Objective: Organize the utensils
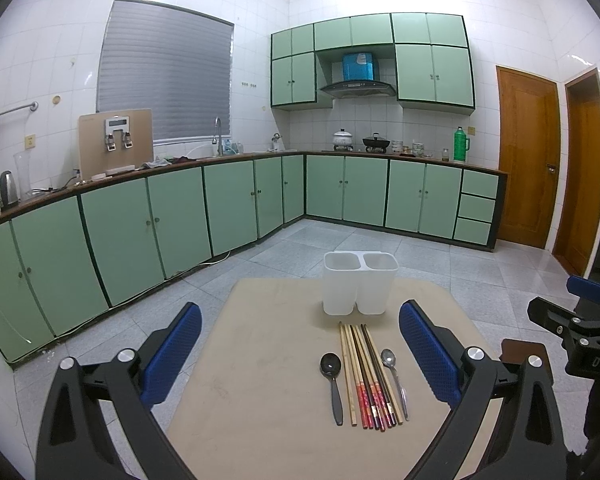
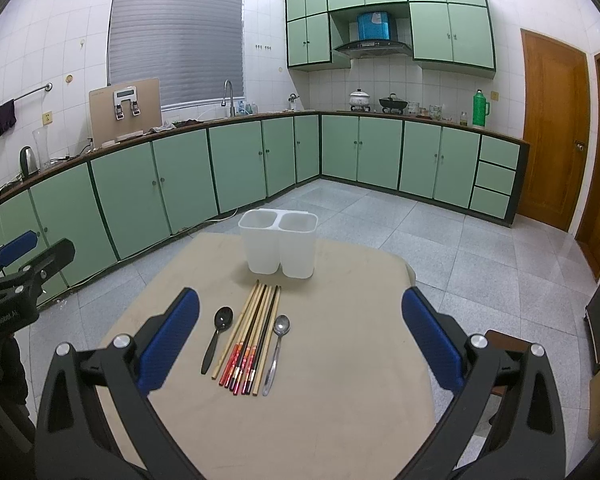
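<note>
standing empty, seemingly, two-compartment white holder [image 2: 278, 242], chopsticks [image 2: 250, 340] beside

A beige table [image 2: 340, 420] is seen. The holder [image 2: 278, 242] is translucent white. One spoon [image 2: 217, 338] is black, the other spoon [image 2: 276, 354] silver. The chopsticks [image 2: 250, 338] are coloured pale wood and black, with red patterned ends. Blue textured pads [image 1: 430, 352] are carried on black arms. The cabinets [image 2: 180, 180] are pale green, edged dark green.
</note>
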### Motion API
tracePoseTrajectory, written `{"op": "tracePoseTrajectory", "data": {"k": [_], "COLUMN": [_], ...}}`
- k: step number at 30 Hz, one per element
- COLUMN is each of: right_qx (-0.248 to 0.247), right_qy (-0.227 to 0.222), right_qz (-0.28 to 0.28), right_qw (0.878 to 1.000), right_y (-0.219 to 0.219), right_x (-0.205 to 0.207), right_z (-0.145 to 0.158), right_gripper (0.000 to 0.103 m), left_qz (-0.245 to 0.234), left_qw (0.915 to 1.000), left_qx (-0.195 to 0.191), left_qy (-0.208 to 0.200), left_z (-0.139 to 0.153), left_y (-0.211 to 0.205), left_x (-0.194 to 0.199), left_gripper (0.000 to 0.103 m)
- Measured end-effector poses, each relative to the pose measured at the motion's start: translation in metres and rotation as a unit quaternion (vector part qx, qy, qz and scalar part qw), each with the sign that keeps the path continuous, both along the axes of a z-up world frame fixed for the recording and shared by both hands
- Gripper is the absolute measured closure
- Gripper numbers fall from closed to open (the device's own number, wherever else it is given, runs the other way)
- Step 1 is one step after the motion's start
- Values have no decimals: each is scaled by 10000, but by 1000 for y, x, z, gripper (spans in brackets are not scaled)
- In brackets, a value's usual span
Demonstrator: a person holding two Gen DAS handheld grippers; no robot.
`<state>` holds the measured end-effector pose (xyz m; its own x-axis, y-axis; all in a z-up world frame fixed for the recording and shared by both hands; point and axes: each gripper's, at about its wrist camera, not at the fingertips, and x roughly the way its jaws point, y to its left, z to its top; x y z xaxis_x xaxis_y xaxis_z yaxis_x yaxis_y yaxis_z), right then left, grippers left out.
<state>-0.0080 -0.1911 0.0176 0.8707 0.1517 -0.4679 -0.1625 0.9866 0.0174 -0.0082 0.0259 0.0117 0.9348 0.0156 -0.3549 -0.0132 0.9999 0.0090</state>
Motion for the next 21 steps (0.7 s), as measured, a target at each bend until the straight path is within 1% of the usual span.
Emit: {"op": "tracePoseTrajectory", "data": {"k": [6, 14, 21], "right_qx": [-6, -8, -19], "right_qy": [14, 56, 110], "right_qz": [-1, 0, 1], "right_qw": [10000, 10000, 9999], "right_y": [1, 2, 5], "right_x": [1, 4, 8], "right_z": [-1, -7, -9], "right_gripper": [5, 5, 5], "left_qz": [-4, 21, 26], "left_qw": [10000, 10000, 9999], "left_qx": [5, 12, 34], "left_qy": [8, 73, 140], "left_z": [0, -6, -7], "left_y": [1, 17, 13], "left_x": [0, 2, 10], "left_gripper": [6, 6, 6]}}
